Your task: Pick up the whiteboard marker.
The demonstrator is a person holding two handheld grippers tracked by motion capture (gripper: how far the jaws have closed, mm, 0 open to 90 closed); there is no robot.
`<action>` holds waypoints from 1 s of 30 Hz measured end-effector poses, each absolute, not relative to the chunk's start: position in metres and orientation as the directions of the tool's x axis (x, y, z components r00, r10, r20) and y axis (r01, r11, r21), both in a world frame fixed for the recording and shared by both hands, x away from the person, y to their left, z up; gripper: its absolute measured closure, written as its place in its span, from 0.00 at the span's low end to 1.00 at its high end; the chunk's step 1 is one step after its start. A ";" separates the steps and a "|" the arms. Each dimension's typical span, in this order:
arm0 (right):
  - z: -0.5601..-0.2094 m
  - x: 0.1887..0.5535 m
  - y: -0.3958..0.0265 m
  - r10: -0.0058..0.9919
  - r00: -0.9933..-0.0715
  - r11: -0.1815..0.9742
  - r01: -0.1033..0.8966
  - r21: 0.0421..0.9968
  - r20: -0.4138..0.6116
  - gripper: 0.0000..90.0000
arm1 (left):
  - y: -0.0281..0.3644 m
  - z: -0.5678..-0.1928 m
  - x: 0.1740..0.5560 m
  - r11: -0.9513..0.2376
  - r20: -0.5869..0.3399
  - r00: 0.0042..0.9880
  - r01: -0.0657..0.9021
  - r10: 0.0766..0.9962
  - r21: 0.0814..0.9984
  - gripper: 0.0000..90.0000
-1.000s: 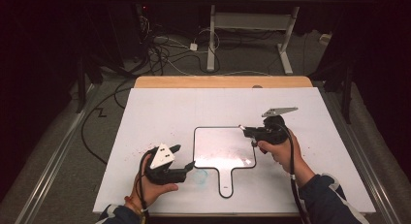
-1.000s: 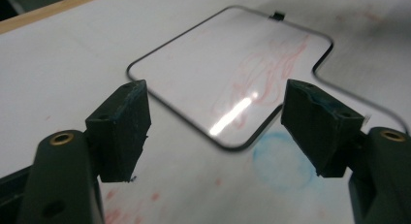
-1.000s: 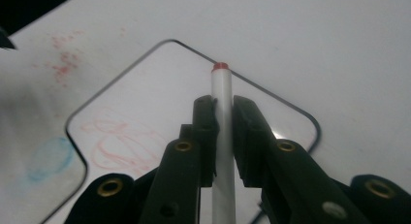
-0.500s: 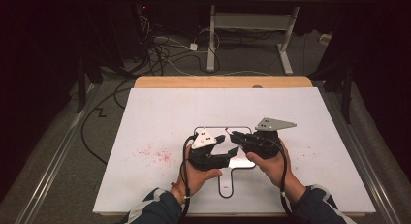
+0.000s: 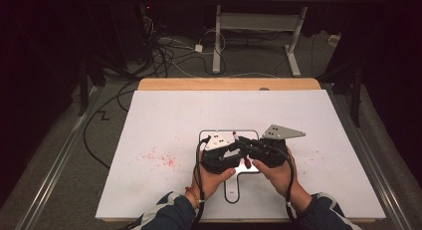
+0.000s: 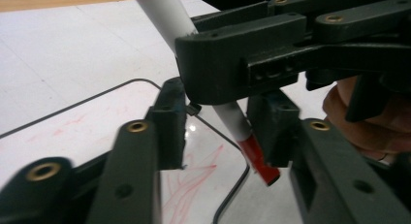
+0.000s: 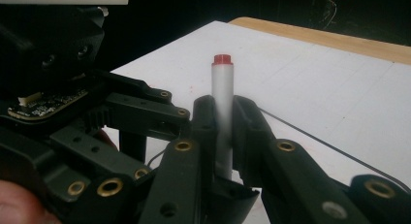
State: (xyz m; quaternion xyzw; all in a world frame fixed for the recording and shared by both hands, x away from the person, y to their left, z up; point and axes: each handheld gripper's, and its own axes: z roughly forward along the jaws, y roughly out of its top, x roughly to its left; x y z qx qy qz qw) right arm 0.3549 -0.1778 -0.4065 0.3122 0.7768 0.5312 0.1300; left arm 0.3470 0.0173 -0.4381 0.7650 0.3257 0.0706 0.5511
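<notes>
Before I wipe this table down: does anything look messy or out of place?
Yes. Red marker scribbles stain the small whiteboard, and red specks dot the white tabletop left of it, off the board. The marker itself is held upright in the right gripper.

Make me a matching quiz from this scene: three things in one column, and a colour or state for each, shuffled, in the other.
1. right gripper
2. marker's cap
3. small whiteboard

a. red
b. flat on the table, with red scribbles
c. fingers shut on the white marker

Pairs: 1-c, 2-a, 3-b
</notes>
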 end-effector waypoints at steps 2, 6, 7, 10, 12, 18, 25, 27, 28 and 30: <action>-0.407 0.354 -0.177 0.622 -0.773 0.241 0.344 0.907 0.127 0.90 | 0.018 -0.438 0.347 -0.190 -0.243 0.779 0.418 0.577 0.888 0.72; -0.408 0.352 -0.176 0.623 -0.774 0.249 0.332 0.910 0.112 0.90 | 0.019 -0.438 0.348 -0.231 -0.206 0.789 0.401 0.580 0.887 0.80; -0.408 0.352 -0.176 0.623 -0.774 0.252 0.329 0.910 0.108 0.90 | 0.019 -0.438 0.348 -0.236 -0.198 0.790 0.395 0.580 0.888 0.82; -0.407 0.350 -0.176 0.627 -0.773 0.252 0.323 0.912 0.100 0.90 | 0.021 -0.437 0.349 -0.254 -0.179 0.794 0.386 0.581 0.887 0.84; -0.407 0.348 -0.175 0.629 -0.773 0.257 0.309 0.916 0.084 0.90 | 0.023 -0.437 0.349 -0.259 -0.167 0.797 0.375 0.581 0.890 0.87; -0.408 0.346 -0.173 0.631 -0.773 0.275 0.299 0.914 0.063 0.82 | 0.024 -0.442 0.350 -0.316 -0.084 0.810 0.319 0.580 0.894 0.87; -0.404 0.340 -0.189 0.611 -0.789 0.269 0.273 0.923 0.055 0.54 | 0.039 -0.454 0.354 -0.373 -0.021 0.815 0.287 0.579 0.883 0.87; -0.402 0.335 -0.199 0.611 -0.791 0.293 0.240 0.926 0.012 0.51 | 0.051 -0.459 0.354 -0.383 0.005 0.815 0.268 0.580 0.884 0.87; -0.402 0.332 -0.203 0.606 -0.796 0.312 0.222 0.924 -0.014 0.50 | 0.051 -0.459 0.354 -0.383 0.005 0.815 0.268 0.580 0.884 0.87; -0.403 0.329 -0.208 0.606 -0.795 0.329 0.208 0.921 -0.036 0.50 | 0.059 -0.461 0.355 -0.383 0.003 0.819 0.265 0.574 0.885 0.87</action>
